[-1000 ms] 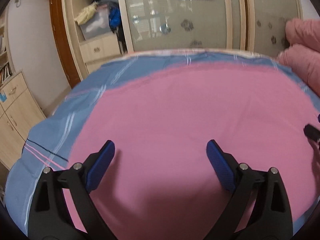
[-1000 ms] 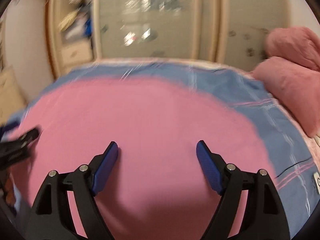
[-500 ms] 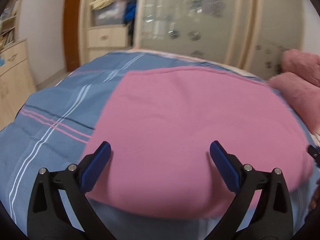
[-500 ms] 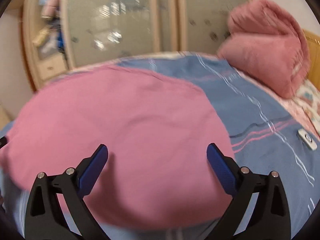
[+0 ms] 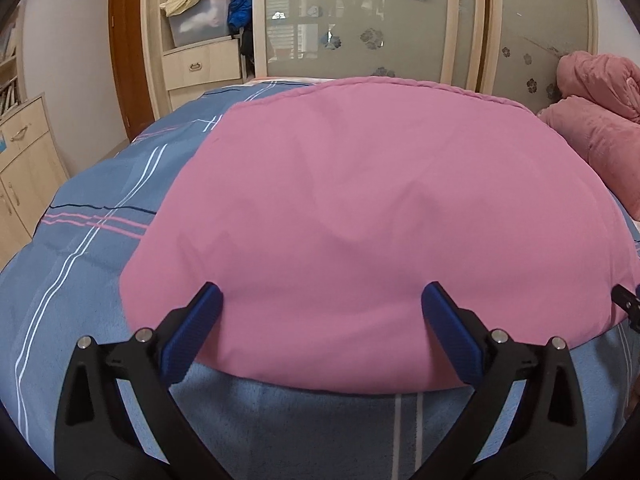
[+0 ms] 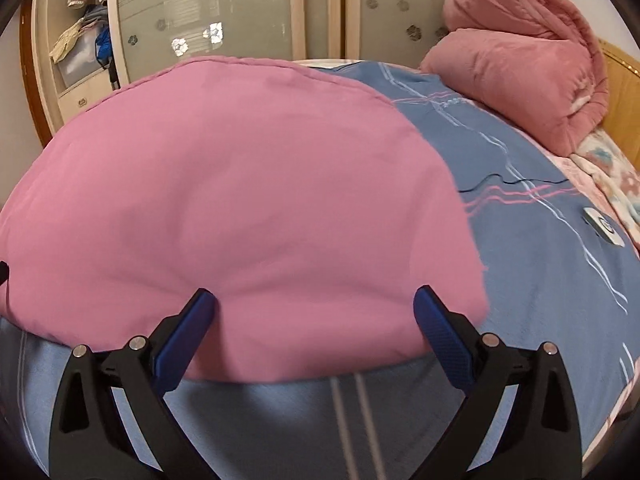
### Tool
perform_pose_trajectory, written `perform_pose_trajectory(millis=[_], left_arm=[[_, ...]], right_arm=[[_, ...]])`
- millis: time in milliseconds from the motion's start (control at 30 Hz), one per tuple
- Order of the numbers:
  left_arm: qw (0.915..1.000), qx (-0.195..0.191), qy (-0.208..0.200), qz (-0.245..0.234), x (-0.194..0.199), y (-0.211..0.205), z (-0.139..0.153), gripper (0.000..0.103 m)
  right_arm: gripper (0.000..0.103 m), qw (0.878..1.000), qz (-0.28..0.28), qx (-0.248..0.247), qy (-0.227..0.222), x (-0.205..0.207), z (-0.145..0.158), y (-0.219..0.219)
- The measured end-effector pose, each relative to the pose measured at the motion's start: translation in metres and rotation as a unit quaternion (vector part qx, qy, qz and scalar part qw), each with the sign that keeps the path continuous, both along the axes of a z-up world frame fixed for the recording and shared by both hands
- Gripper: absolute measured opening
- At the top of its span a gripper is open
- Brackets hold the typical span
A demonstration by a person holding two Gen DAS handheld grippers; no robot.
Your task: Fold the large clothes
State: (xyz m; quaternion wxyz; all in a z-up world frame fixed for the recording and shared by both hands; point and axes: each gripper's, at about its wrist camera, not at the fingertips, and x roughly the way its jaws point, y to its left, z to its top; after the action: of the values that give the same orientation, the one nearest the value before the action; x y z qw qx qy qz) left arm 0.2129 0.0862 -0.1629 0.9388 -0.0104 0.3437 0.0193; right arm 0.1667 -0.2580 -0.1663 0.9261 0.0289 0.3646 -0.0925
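Observation:
A large pink cloth (image 5: pixel 360 208) lies spread flat on a blue striped bed cover (image 5: pixel 100 248); it also shows in the right wrist view (image 6: pixel 240 208). My left gripper (image 5: pixel 320 312) is open and empty, hovering over the cloth's near edge towards its left side. My right gripper (image 6: pixel 312 312) is open and empty over the near edge towards the cloth's right corner. The tip of the right gripper shows at the right rim of the left wrist view (image 5: pixel 628 304).
A folded pink quilt (image 6: pixel 520 60) is piled at the head of the bed on the right. A white remote (image 6: pixel 604 230) and a black cable (image 6: pixel 508 182) lie on the bed cover (image 6: pixel 540 240). A wardrobe with glass doors (image 5: pixel 360 20) and wooden cabinets (image 5: pixel 24 168) stand beyond.
Both grippers have pulled back towards the near edge of the cloth and stayed open. The views now take in the cloth's front edge and the blue cover in front of it.

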Motion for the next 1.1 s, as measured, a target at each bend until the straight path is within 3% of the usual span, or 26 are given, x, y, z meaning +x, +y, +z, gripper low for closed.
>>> perform_pose_trajectory(millis=[167,233,367,433,500,700,867,967,1100], left_arm=[[0.9989,-0.033,-0.033,-0.009,-0.014,-0.005,0.021,0.101],[0.9991,-0.024,-0.033,-0.012,-0.01,-0.013,0.027,0.101],[0.9997,-0.011,0.018,-0.008,0.018,-0.021,0.006,0.101],[0.9994,-0.01,0.031,-0.008,0.026,-0.021,-0.006,0.101],[0.9996,0.004,0.027,-0.009,0.018,-0.024,-0.001,0.101],[0.9992,-0.019,-0.031,0.014,-0.053,-0.018,0.051,0.101],[0.9965,-0.02,-0.078,0.022,-0.123,-0.032,0.097,0.101],[0.9942,-0.005,-0.106,0.015,-0.156,-0.045,0.124,0.101],[0.9905,0.004,-0.137,0.013,-0.194,-0.059,0.149,0.101]], right_arm=[[0.099,0.999,0.027,-0.001,-0.035,-0.005,0.019,0.023],[0.099,0.998,0.046,-0.004,-0.043,0.0,0.029,0.045],[0.099,0.998,0.063,-0.028,0.009,0.034,0.022,0.075],[0.102,0.997,0.058,-0.005,0.043,0.048,0.01,0.07],[0.102,0.997,0.046,0.03,0.049,0.045,0.014,0.061],[0.102,0.999,0.026,0.025,-0.038,-0.031,0.062,0.069],[0.102,0.991,0.009,-0.005,-0.135,-0.106,0.113,0.089],[0.102,0.986,0.005,-0.025,-0.165,-0.132,0.134,0.091],[0.102,0.982,0.004,-0.015,-0.186,-0.156,0.156,0.082]])
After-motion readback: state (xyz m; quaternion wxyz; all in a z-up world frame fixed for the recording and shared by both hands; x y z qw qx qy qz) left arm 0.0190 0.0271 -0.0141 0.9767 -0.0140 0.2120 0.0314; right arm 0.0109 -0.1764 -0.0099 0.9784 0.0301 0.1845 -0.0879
